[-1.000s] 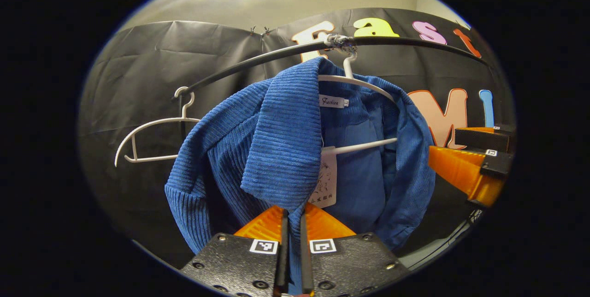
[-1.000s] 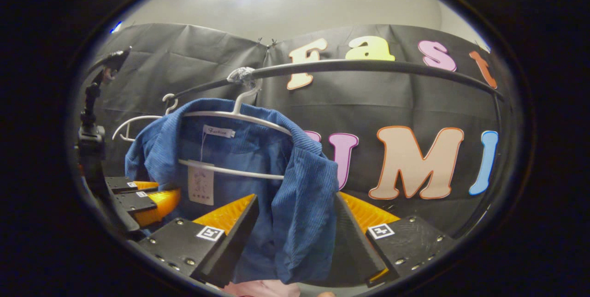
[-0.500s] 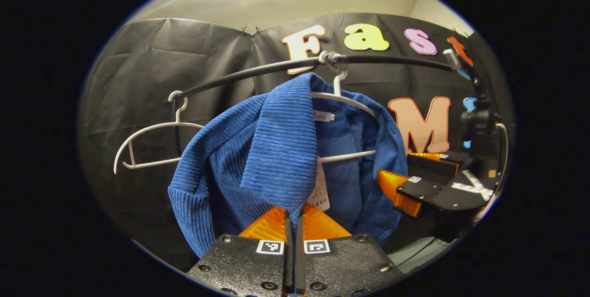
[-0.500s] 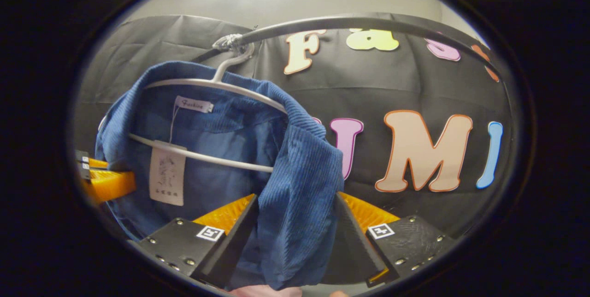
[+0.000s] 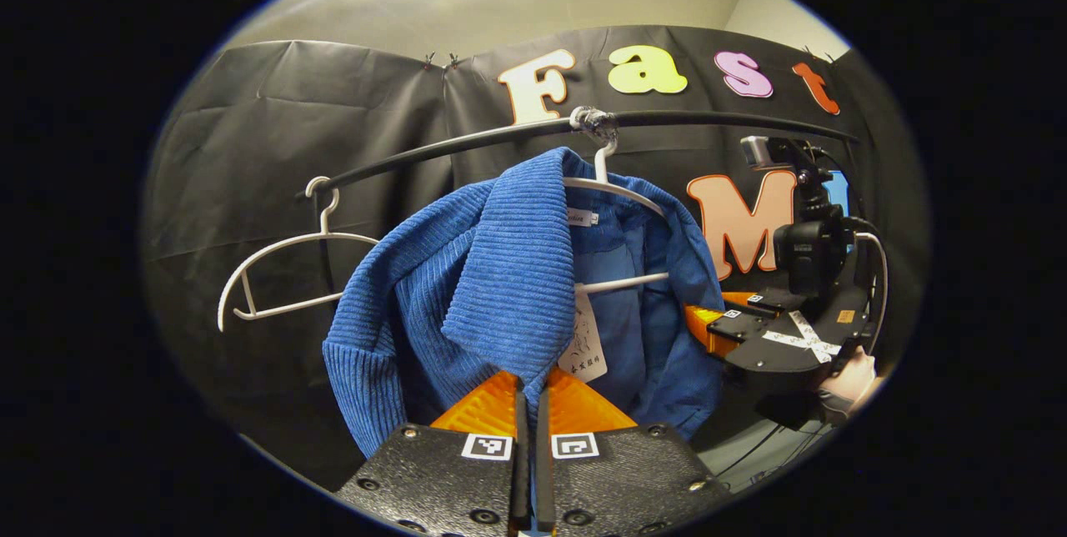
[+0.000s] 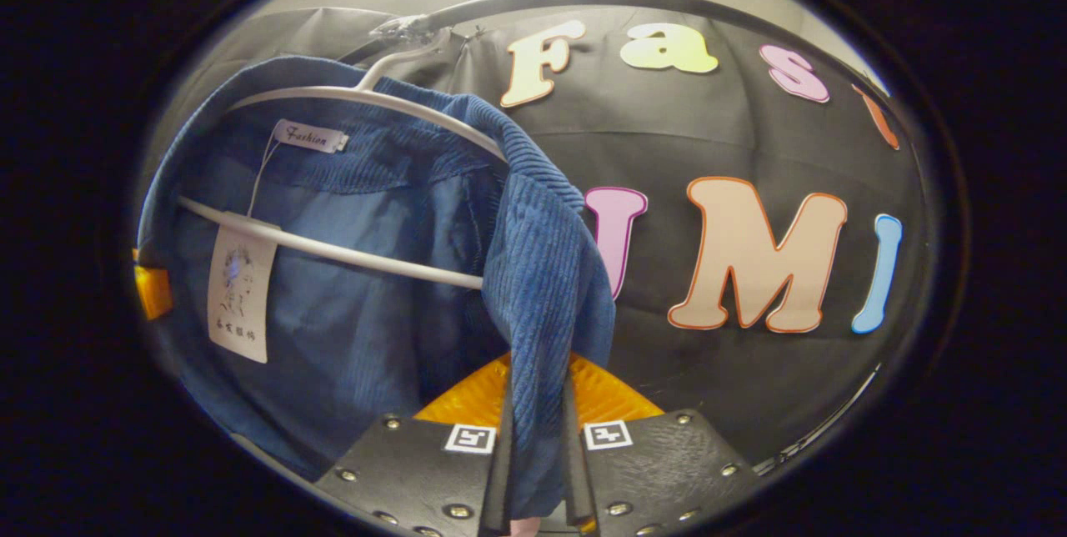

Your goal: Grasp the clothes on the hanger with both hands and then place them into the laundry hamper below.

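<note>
Both grippers have us clamped on the blue corduroy jacket (image 5: 508,270): left gripper (image 5: 530,404) on its near lapel, right gripper (image 6: 538,404) on the other front edge. It hangs on a white hanger (image 6: 350,95) from the black rail (image 5: 467,141); its hem is cut off below. An empty hanger (image 5: 283,258) hangs left.

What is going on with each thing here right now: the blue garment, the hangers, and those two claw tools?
blue corduroy garment: hanging on its hanger, a front edge pinched on each side.
white hanger: hooked on the rail, loaded.
empty white hanger: hooked on the rail, bare.
black rail: horizontal, carrying both hangers.
left gripper: shut on the garment.
right gripper: shut on the garment.
paper tag: dangling inside the garment.
</note>
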Motion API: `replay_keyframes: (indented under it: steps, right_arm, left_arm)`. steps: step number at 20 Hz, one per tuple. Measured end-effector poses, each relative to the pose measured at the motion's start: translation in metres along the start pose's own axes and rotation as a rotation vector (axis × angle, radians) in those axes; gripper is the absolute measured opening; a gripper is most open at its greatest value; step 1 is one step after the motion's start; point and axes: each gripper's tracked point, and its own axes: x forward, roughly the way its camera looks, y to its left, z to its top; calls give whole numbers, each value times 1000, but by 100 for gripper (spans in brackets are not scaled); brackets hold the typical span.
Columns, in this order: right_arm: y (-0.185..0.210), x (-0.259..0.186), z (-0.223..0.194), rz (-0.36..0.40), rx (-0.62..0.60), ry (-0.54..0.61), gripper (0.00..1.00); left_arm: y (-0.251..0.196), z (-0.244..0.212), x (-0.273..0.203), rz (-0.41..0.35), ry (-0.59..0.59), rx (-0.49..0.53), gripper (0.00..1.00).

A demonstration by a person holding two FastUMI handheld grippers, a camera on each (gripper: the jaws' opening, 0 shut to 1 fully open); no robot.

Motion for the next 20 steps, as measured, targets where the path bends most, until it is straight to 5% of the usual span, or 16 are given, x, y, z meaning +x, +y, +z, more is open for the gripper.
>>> replay_keyframes:
  steps: [4,5,12,20]
  right_arm:
    - [-20,-14,9,-78,7,-18,25]
    - [-23,-11,11,-87,17,-19,1]
    - [-55,-15,28,-161,21,-50,5]
    - [-88,-6,55,-227,49,-114,5]
  left_arm:
    - [-3,1,-6,-17,-6,20,11]
    - [-4,2,-6,-19,-9,23,8]
    - [-7,18,-18,-85,-51,-59,10]
    - [45,41,-37,32,-75,-53,8]
